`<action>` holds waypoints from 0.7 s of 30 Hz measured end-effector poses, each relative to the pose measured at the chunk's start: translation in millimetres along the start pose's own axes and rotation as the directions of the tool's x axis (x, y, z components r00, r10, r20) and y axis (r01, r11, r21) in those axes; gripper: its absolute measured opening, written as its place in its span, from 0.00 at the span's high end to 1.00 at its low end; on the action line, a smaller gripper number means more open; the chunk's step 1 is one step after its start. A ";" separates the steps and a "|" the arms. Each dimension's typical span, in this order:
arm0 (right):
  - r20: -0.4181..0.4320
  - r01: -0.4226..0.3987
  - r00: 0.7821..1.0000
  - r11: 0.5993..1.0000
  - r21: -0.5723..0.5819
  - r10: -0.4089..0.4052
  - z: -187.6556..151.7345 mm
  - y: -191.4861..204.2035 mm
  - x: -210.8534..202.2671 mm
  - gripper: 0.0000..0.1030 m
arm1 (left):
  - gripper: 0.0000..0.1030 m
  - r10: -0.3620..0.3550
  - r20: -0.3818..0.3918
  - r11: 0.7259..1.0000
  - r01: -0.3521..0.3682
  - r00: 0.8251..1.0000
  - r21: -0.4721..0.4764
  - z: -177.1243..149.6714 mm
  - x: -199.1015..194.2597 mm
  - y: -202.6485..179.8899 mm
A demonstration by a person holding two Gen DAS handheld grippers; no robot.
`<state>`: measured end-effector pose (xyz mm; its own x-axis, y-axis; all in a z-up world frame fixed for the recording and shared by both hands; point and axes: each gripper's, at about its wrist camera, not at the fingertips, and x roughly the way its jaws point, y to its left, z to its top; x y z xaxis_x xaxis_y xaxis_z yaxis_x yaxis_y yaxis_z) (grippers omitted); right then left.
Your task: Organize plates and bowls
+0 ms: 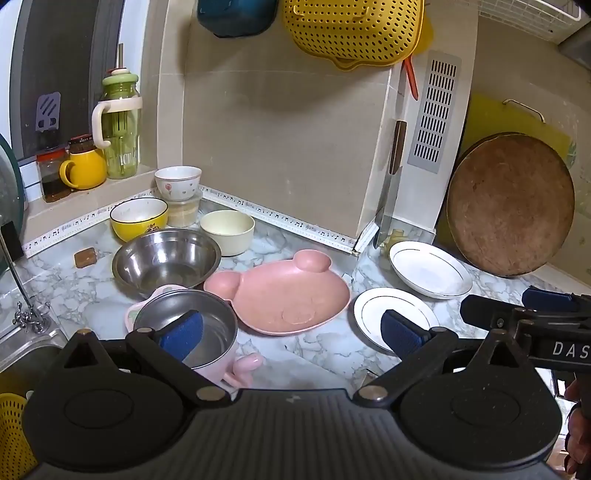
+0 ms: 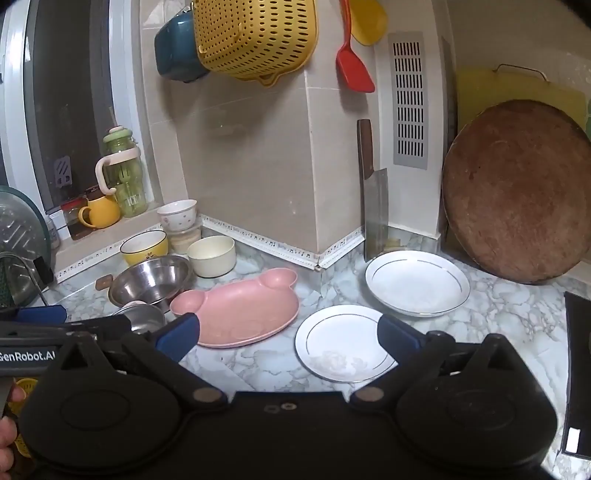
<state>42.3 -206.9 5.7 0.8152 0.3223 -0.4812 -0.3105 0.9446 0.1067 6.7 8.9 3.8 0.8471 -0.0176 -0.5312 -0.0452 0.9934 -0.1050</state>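
Observation:
On the marble counter lie a pink bear-shaped plate point(image 1: 280, 295) point(image 2: 236, 314), a near white plate point(image 1: 373, 310) point(image 2: 340, 339) and a far white plate point(image 1: 430, 267) point(image 2: 417, 282). A large steel bowl point(image 1: 166, 258) point(image 2: 151, 280), a small steel bowl in a pink pot point(image 1: 207, 332) point(image 2: 146, 317), a yellow bowl point(image 1: 138, 218) point(image 2: 144, 245), a cream bowl point(image 1: 227, 230) point(image 2: 211, 255) and a white floral bowl point(image 1: 178, 181) point(image 2: 177, 214) stand at the left. My left gripper point(image 1: 291, 332) is open above the pink plate's front edge. My right gripper point(image 2: 288, 338) is open and empty, beside the near white plate.
A cleaver point(image 2: 375, 214) leans against the wall corner behind the far plate. A round wooden board point(image 2: 517, 192) leans at the right. A sink point(image 1: 26, 354) lies at the left. A yellow colander point(image 1: 351, 29) hangs overhead. Jars and a yellow mug point(image 1: 83, 168) stand on the sill.

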 end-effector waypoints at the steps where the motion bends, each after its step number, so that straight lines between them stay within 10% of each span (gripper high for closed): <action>1: 0.000 -0.003 1.000 1.000 0.002 0.003 -1.5 1.3 -0.5 0.00 | 0.00 0.000 -0.002 1.000 0.000 1.000 0.000 0.0 0.3 -0.1; 21: -0.070 -0.027 0.997 0.998 0.050 0.031 -0.4 1.9 9.8 0.00 | 0.00 -0.004 -0.053 1.000 0.003 0.999 -0.025 -2.0 7.8 6.5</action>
<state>49.5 -201.9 0.8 0.7689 0.3461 -0.5376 -0.3080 0.9373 0.1630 12.0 15.0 -2.8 0.8178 -0.0276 -0.5749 -0.0564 0.9902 -0.1277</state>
